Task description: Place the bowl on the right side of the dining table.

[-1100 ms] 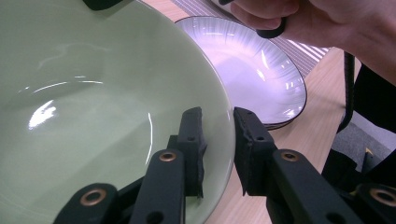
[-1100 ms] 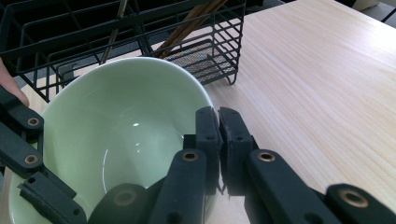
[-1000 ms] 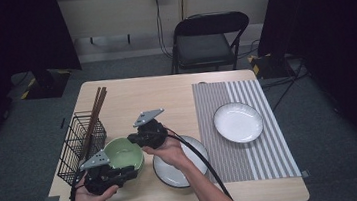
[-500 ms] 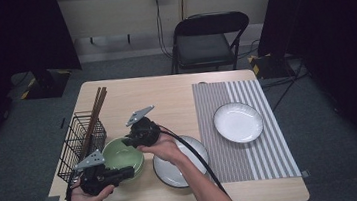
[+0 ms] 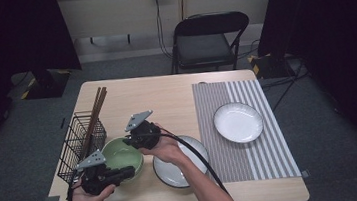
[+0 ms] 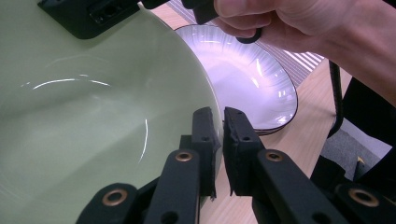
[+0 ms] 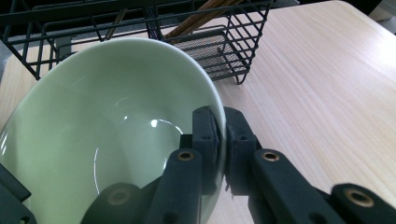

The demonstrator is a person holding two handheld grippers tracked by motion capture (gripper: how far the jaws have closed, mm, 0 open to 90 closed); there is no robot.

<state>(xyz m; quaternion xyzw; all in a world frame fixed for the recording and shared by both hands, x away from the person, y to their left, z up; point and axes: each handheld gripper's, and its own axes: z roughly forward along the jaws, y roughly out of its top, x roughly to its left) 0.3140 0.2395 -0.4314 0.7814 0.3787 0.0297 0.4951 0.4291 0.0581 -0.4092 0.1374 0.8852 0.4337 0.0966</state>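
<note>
Both grippers clamp the pale green bowl [image 5: 121, 157] rim: left gripper [image 5: 124, 173] near side, right gripper [image 5: 133, 141] far side.

green bowl [image 5: 120, 157] beside wire basket [image 5: 77, 141] | left gripper [image 5: 124, 173] on bowl's near rim | right gripper [image 5: 129, 142] on far rim | dark-rimmed plate [image 5: 194, 171] right of bowl

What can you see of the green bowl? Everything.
The green bowl is pale, glossy, ceramic-looking, round, deep and empty, with highlights on its inner wall. It is near the table's front left, between the black wire basket and the dark-rimmed plate. The left claw and right claw each pinch its rim at opposite sides. Whether it rests on the table is unclear.
</note>
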